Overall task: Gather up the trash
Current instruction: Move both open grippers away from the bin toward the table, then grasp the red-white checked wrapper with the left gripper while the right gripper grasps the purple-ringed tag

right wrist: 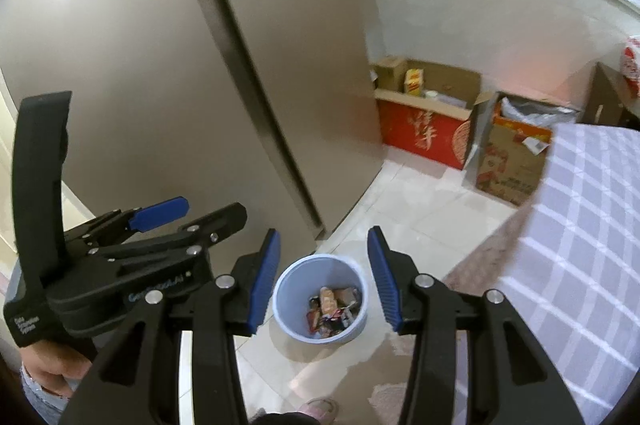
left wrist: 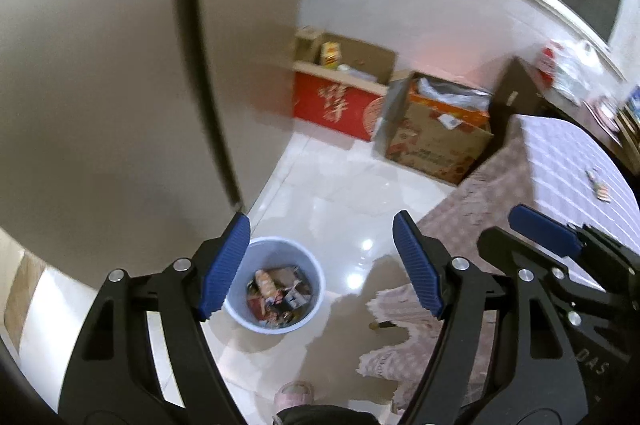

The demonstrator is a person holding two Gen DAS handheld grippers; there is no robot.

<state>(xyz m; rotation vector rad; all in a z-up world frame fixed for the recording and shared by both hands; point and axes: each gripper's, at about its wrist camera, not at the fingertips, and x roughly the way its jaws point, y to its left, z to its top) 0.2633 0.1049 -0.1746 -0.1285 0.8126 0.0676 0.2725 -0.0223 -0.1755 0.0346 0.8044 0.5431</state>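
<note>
Nearest the lens, the left gripper [left wrist: 322, 265] spreads its ribbed blue fingers [left wrist: 224, 269] wide on black angular arms, nothing between them. The right gripper [right wrist: 324, 279] holds its matching fingers [right wrist: 264, 285] moderately apart, also empty. Below both, on glossy pale floor tiles [left wrist: 340, 193], stands a round pale-blue plastic bin [left wrist: 276, 249], its smooth wall tapering downward; crumpled wrappers and torn packaging [left wrist: 278, 291] in red, cream and dark colours lie heaped at its bottom. To the right, a purple-and-white checked cloth [right wrist: 580, 225] covers the tabletop, its patterned pinkish edge draping toward the floor. Farther back, a red cardboard box [left wrist: 336, 105] and a brown printed carton [left wrist: 436, 141] sit against the plain wall beside a tall, smooth grey cabinet [right wrist: 140, 85].
</note>
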